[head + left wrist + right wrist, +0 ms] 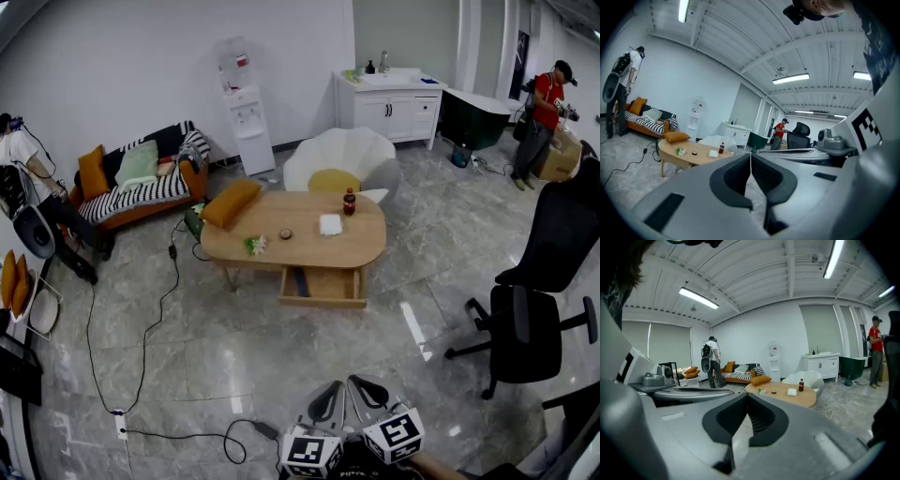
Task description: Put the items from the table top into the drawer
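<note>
Standing well apart from worktop [309, 246]; left hand-held gripper [750, 156], right hand-held gripper [747, 396] pressed together, empty. Risk: off-centre pinch topples upright bottle [349, 202].

Bottle [349, 201] on table [300, 251], drawer [322, 302] beneath

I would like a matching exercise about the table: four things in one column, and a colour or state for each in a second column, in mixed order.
Things:
1. cushion
2. bottle
3. drawer
4. napkin

Colour or state:
A. white, lying flat
B. pulled open
C. orange
D. dark, standing upright

Pairs: 1-C, 2-D, 3-B, 4-A
</note>
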Tool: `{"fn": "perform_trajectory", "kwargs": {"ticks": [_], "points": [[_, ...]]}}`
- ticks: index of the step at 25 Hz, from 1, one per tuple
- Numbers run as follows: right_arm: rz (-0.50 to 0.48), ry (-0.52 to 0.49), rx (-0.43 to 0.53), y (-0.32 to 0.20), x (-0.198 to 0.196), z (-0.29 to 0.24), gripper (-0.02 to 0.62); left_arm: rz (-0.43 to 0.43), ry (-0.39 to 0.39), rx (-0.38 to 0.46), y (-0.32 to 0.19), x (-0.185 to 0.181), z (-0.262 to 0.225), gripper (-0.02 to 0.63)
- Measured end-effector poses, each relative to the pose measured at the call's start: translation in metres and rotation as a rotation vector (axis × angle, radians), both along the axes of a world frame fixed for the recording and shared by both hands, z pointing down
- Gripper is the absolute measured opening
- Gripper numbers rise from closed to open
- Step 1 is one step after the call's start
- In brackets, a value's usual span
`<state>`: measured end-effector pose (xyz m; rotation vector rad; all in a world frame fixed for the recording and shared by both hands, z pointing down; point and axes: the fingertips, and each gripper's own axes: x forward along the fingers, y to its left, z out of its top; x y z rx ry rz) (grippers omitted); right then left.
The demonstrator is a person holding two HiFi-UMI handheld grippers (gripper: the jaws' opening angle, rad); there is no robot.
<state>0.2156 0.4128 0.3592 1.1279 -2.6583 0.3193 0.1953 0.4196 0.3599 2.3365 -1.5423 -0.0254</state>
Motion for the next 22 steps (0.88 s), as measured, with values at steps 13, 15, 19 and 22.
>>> {"fn": "perform_trajectory", "kwargs": {"ticks": [13,15,19,22], "points": [[0.058,-0.047,-0.018,-0.010,0.016,0.001,0.003,-0.015,-0.004,0.000,-0.002,0.003,0.000,0.014],[0.072,-0.053,-0.007,-0.013,0.017,-0.001,0.003,-0.014,-0.017,0.015,-0.002,0.000,-0.001,0.014],[0.088,-0.080,0.041,-0.020,0.015,-0.011,0.003,0.001,-0.020,0.047,-0.006,-0.003,-0.003,0.014],[0.084,-0.089,0.061,-0.028,0.011,-0.016,0.004,-0.008,-0.013,0.055,-0.018,-0.008,-0.004,0.014]]}}
